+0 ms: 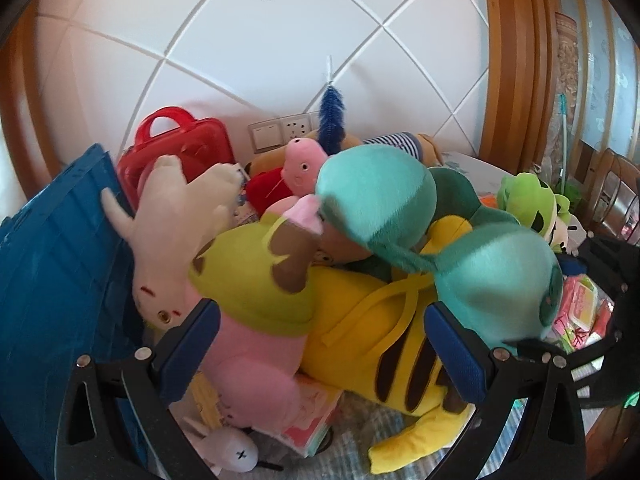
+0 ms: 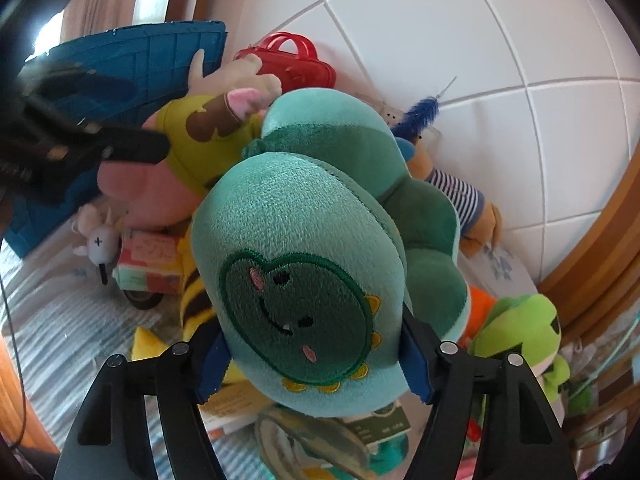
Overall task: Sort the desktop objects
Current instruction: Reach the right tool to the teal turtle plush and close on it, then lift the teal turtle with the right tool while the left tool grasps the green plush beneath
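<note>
My right gripper (image 2: 312, 364) is shut on a teal plush (image 2: 296, 240) with an embroidered green dinosaur face, held above the toy pile. The same teal plush (image 1: 492, 280) shows at the right of the left wrist view. My left gripper (image 1: 324, 344) is open, its blue pads either side of a pink plush in a yellow-green top (image 1: 256, 280) and a yellow striped plush (image 1: 372, 340). A white plush (image 1: 172, 232) leans on the blue crate (image 1: 52, 264).
A red plastic case (image 1: 180, 144) and a Peppa Pig plush (image 1: 300, 164) stand by the white tiled wall. A green frog plush (image 2: 516, 328) lies right. A small white rabbit (image 2: 98, 240) and a box (image 2: 148, 264) sit on the striped cloth.
</note>
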Motion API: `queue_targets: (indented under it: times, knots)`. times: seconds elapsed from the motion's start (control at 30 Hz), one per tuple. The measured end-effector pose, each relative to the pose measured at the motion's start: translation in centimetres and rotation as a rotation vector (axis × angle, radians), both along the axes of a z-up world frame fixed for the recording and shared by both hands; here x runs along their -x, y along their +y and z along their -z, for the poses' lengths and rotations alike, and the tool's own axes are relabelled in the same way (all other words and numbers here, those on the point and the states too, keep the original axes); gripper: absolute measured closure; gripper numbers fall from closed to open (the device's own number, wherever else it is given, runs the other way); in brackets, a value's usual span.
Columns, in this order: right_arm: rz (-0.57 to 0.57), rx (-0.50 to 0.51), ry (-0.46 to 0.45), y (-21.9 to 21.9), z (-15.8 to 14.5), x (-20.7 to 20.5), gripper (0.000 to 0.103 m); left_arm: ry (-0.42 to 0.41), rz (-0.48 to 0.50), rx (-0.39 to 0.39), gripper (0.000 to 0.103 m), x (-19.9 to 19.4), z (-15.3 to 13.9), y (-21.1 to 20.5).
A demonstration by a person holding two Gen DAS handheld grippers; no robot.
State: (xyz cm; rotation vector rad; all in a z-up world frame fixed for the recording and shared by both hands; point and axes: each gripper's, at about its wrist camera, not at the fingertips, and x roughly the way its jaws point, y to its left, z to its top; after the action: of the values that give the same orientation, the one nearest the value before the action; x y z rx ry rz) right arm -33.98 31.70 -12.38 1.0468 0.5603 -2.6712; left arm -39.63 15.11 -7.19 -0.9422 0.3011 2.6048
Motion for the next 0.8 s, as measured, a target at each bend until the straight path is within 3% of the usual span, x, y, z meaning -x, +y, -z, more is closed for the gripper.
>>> queue_targets:
  times: [0.17,0.33,0.63,0.8]
  knots:
    - [0.023,0.002,-0.019,2.6,1.3,-1.1,0.032,-0.049,0.053,-0.054,0.0,1.1,0.5,1.9]
    - [0.017,0.042,0.017,4.7,1.4,-2.1,0.032,-0.119,0.109,-0.12,0.0,2.4,1.5,4.3]
    - [-0.007,0.034,0.053,5.3,2.1,-3.0,0.031,-0.217,0.163,-0.104,0.0,6.3,3.5,9.7]
    - [-0.008,0.031,0.056,5.9,2.4,-3.0,0.029,-0.284,0.201,-0.157,0.0,8.0,5.3,11.2]
